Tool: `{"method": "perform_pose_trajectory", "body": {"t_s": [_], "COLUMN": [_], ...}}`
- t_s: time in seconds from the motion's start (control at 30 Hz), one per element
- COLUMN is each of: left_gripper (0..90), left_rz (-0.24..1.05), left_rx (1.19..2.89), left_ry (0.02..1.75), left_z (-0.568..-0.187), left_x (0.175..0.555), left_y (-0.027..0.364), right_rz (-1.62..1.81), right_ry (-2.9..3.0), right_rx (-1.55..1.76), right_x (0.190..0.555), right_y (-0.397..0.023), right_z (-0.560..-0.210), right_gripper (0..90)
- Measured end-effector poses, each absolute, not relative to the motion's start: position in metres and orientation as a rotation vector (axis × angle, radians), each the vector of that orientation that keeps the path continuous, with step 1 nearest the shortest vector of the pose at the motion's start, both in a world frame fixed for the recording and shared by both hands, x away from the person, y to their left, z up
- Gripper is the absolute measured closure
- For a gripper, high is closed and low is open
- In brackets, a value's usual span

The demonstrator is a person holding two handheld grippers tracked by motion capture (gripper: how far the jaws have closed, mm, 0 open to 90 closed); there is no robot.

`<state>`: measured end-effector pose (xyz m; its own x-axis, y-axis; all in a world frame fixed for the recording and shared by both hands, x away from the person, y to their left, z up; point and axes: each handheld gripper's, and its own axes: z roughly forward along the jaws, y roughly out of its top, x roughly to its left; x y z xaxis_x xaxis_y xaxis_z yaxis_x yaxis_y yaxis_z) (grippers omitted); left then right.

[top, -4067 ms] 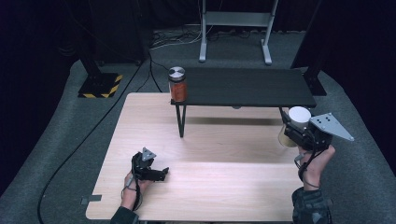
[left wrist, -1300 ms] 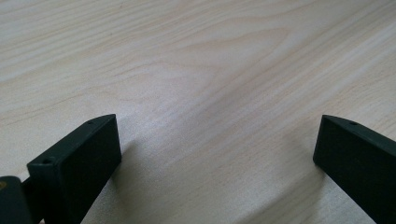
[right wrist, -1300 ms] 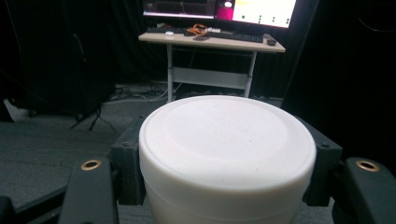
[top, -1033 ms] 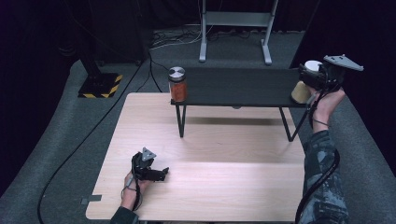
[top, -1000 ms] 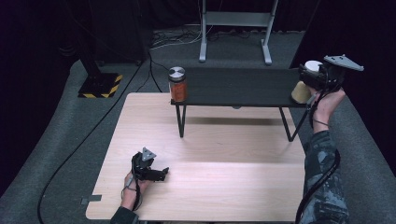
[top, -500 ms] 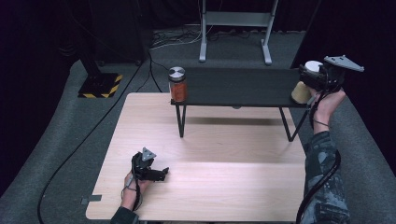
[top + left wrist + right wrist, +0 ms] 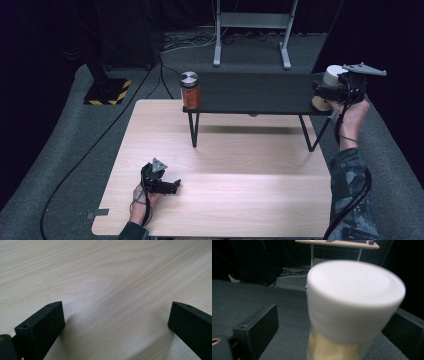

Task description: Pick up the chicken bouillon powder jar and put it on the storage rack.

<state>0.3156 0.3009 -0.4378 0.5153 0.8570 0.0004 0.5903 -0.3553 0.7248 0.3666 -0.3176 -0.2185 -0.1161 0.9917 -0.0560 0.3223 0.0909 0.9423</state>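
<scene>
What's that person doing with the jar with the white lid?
A person is using the right hand-held gripper to set a white-lidded jar on the right end of a black shelf. Its jaws have just been opening, and the jar sits between them, with a gap on the left side. Another jar, red with a silver lid, stands at the shelf's left end. The left hand-held gripper rests open on the wooden table, holding nothing.

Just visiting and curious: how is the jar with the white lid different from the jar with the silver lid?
The white-lidded jar has pale yellowish contents; the silver-lidded jar looks reddish orange. The white-lidded jar is at the black shelf's right end, between the right gripper's parted jaws; the silver-lidded jar stands alone at its left end. Both are upright.
</scene>
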Motion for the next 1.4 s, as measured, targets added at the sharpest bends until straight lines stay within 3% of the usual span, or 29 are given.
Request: {"method": "perform_pose_trajectory", "body": {"t_s": [0.4,0.83,1.4], "left_gripper": [0.3,0.3,0.2], "left_rz": [0.509,0.511,0.51], "left_rx": [2.077,2.076,2.076], "left_ry": [1.18,1.182,1.182], "left_z": [-0.438,-0.438,-0.438], "left_x": [0.315,0.315,0.315], "left_y": [0.3,0.3,0.3], "right_rz": [1.01,1.024,0.975], "right_ry": [1.699,1.852,2.097], "right_rx": [1.239,1.152,1.271], "right_x": [0.307,0.249,0.24], "right_y": [-0.304,-0.285,-0.263], "right_z": [-0.248,-0.316,-0.413], "right_gripper": [0.0,0.0,0.0]}}
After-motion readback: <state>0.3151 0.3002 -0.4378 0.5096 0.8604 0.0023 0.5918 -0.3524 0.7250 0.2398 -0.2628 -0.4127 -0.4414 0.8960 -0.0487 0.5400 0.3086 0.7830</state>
